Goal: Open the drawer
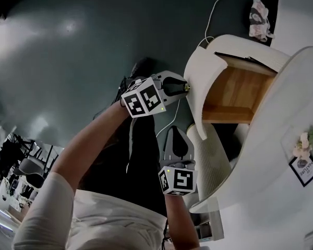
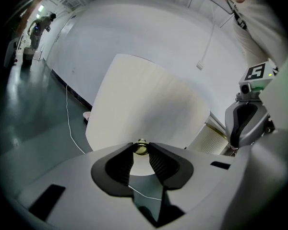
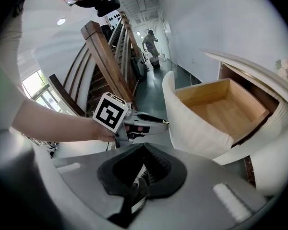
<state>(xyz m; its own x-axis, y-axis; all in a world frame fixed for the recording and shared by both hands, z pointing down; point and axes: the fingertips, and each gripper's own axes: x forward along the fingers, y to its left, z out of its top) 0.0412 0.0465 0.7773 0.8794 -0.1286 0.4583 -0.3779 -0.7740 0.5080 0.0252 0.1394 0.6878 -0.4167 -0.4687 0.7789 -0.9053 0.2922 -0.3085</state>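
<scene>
With left tongs (image 1: 185,87) clenched on a small brass knob (image 2: 141,148); with right tongs (image 1: 176,130) closed on nothing, held just below the left pair. Beyond both, to their right, a rounded white cabinet (image 1: 287,113). Standing well out of it, toward the left tongs, the drawer (image 1: 239,90): bare wood inside, curved white front meeting the left jaw tips at the knob. Just beside the right tongs, a ribbed cream panel (image 1: 216,152) under the drawer. Below the left tongs, a thin white cable (image 2: 72,123) across the dark floor (image 1: 68,46).
</scene>
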